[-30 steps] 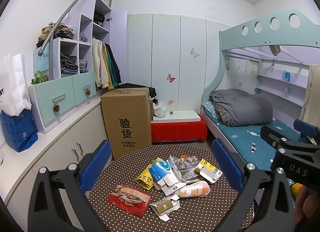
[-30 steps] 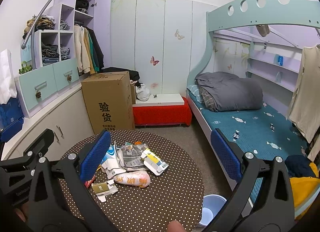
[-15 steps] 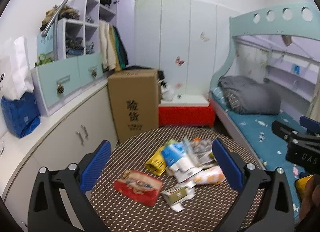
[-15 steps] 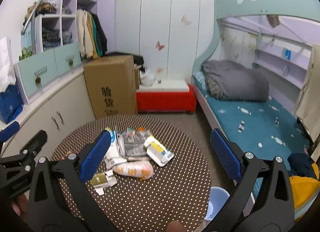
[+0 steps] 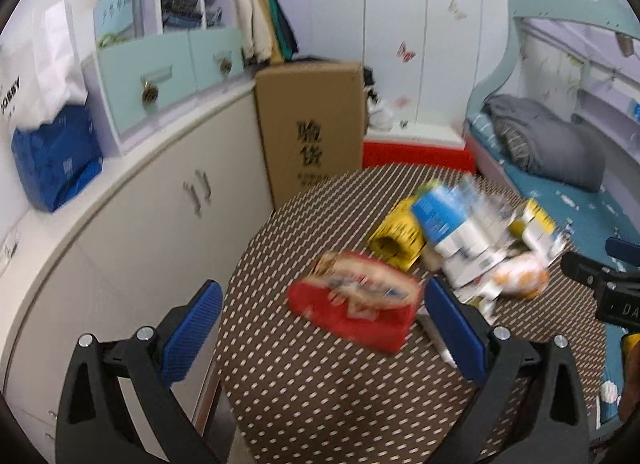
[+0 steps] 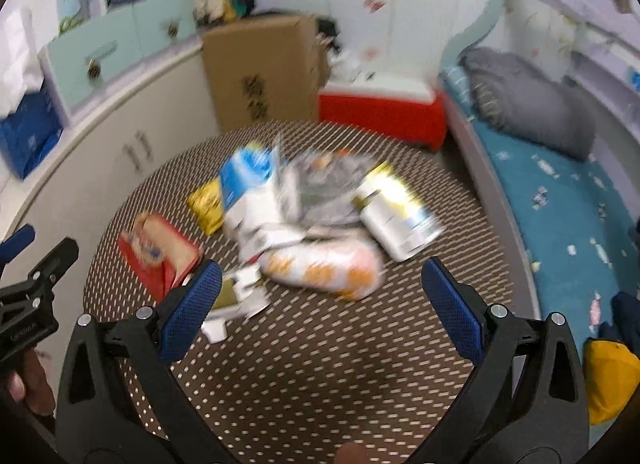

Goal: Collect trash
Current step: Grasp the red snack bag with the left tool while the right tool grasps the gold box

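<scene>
Trash lies in a heap on a round brown dotted table [image 5: 320, 384] [image 6: 320, 364]. It includes a red snack bag [image 5: 356, 304] [image 6: 160, 256], a yellow packet [image 5: 394, 240] [image 6: 206, 206], a blue-and-white carton [image 5: 448, 224] [image 6: 248, 192], a white-and-orange wrapper [image 5: 520, 276] [image 6: 324, 264] and a yellow-and-white box [image 6: 396, 212]. My left gripper [image 5: 324, 324] is open above the table's near-left side, with the red bag in front of its fingers. My right gripper [image 6: 320, 304] is open, just short of the white-and-orange wrapper. Both views are blurred.
A tall cardboard box [image 5: 312, 124] and a red low bench [image 5: 416, 148] stand behind the table. White cabinets [image 5: 140, 224] run along the left. A bunk bed with a grey duvet [image 6: 532, 104] is on the right. A hand [image 6: 28, 384] holds the left tool.
Both grippers have tilted down and moved closer to the table, so the trash looks larger. The jaws stay open. None of the trash has moved.
</scene>
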Action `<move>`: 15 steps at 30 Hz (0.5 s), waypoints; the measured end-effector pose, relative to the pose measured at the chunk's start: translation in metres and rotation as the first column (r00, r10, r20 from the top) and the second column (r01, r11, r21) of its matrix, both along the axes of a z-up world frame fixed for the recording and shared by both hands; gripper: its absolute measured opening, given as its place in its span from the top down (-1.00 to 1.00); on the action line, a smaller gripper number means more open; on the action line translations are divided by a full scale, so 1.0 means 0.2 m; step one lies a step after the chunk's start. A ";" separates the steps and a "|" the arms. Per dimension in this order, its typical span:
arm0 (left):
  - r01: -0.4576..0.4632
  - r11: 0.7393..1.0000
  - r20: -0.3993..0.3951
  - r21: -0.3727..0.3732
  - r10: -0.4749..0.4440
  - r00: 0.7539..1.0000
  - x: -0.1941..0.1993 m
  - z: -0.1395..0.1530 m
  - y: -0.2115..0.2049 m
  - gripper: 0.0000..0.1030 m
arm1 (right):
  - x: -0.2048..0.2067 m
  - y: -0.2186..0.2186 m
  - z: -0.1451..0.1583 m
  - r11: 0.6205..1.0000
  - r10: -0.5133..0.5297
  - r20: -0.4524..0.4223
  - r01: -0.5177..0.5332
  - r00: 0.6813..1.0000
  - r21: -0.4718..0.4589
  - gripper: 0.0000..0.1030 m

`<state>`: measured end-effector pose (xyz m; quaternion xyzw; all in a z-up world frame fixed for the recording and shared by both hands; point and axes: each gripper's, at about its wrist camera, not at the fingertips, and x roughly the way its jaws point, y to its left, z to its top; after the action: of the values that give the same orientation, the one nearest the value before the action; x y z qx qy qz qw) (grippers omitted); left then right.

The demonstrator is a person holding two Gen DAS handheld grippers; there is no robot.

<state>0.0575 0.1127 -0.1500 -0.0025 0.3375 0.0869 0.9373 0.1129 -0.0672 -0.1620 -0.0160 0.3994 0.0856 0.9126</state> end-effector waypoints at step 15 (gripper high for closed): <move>0.002 0.998 -0.096 -0.058 -0.008 0.995 0.08 -0.23 0.14 -0.92 | 0.16 0.38 -0.40 0.980 0.194 -0.158 -0.197 0.968 0.002 -0.85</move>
<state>0.0741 0.1412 -0.1956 -0.0247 0.3846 0.0746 0.9197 0.1448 0.0082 -0.2425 -0.0546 0.4673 0.1734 0.8652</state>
